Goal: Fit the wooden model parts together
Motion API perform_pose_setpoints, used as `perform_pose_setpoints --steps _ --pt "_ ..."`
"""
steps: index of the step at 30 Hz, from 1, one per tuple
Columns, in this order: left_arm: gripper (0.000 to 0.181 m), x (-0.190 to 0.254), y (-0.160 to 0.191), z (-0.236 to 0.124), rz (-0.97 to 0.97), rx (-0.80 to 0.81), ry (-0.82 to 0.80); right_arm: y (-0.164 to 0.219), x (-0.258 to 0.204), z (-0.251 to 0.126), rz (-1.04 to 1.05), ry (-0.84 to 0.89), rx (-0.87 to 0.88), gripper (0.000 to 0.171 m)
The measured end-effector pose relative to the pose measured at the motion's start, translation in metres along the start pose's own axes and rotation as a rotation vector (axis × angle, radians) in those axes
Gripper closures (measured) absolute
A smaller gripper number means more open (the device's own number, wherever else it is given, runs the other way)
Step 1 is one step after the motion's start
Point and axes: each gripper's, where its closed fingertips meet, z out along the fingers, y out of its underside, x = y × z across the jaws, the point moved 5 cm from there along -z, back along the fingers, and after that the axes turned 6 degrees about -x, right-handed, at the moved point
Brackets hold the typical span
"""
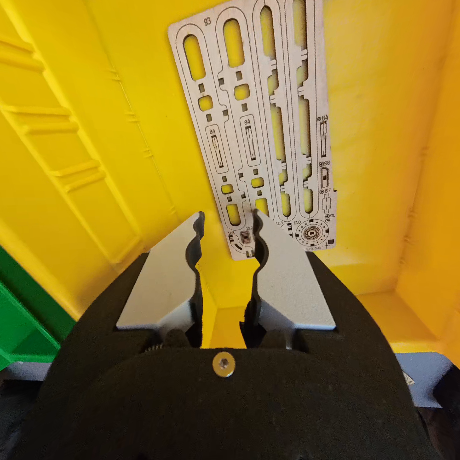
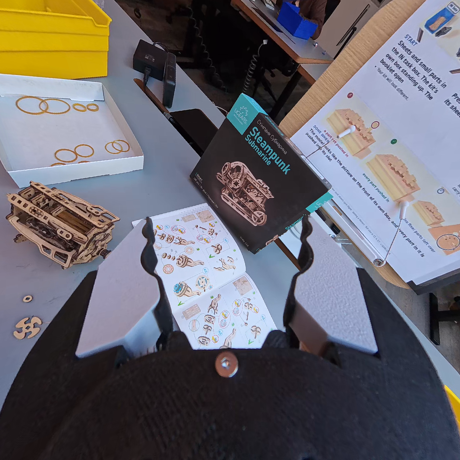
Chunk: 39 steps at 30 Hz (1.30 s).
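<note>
A flat wooden sheet (image 1: 319,94) of laser-cut parts, several of them punched out, lies in a yellow bin (image 1: 373,149). My left gripper (image 1: 228,213) is inside the bin, open with a narrow gap, its tips at the sheet's near edge; the right finger overlaps the sheet. In the right wrist view, a partly built wooden model (image 2: 59,224) stands on the grey table at the left. A propeller-shaped piece (image 2: 27,327) and a small ring (image 2: 27,298) lie near it. My right gripper (image 2: 227,219) is wide open and empty above an open instruction booklet (image 2: 211,273).
A green bin (image 1: 20,311) sits left of the yellow one. A white tray (image 2: 74,171) holds several rubber bands (image 2: 42,105). The dark kit box (image 2: 258,179) stands behind the booklet. An instruction board (image 2: 398,149) leans at the right. Stacked yellow bins (image 2: 49,37) stand at the far left. The gap from one gripper's tips to the other's is roughly 60 centimeters. The propeller-shaped piece (image 2: 27,327) is closer to my right gripper, around 20 centimeters from its tips; the left tips are 50 centimeters off.
</note>
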Motion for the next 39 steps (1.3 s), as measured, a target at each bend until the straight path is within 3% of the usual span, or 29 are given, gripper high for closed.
perform_pose_setpoints --steps 4,11,14,32,35,39 --pt "0.154 -0.004 0.002 0.0 0.005 0.004 -0.026 0.001 0.0 0.001 -0.008 0.001 -0.008 0.055" --pt "0.159 -0.005 0.004 -0.002 -0.022 0.013 0.039 0.002 0.001 0.001 -0.012 0.002 -0.015 0.055" --pt "0.172 -0.001 0.004 -0.002 -0.035 0.011 0.088 0.002 0.0 0.0 -0.018 0.007 -0.02 0.055" --pt "0.176 -0.008 0.011 0.004 0.059 -0.019 0.024 0.001 -0.001 -0.005 -0.031 -0.001 -0.018 0.057" --pt "0.176 -0.012 0.012 0.0 0.056 -0.021 -0.058 0.0 -0.003 -0.005 -0.021 -0.022 -0.007 0.058" --pt "0.176 -0.017 0.014 -0.03 0.161 -0.024 -0.337 -0.003 -0.016 0.0 -0.038 -0.062 0.006 0.059"
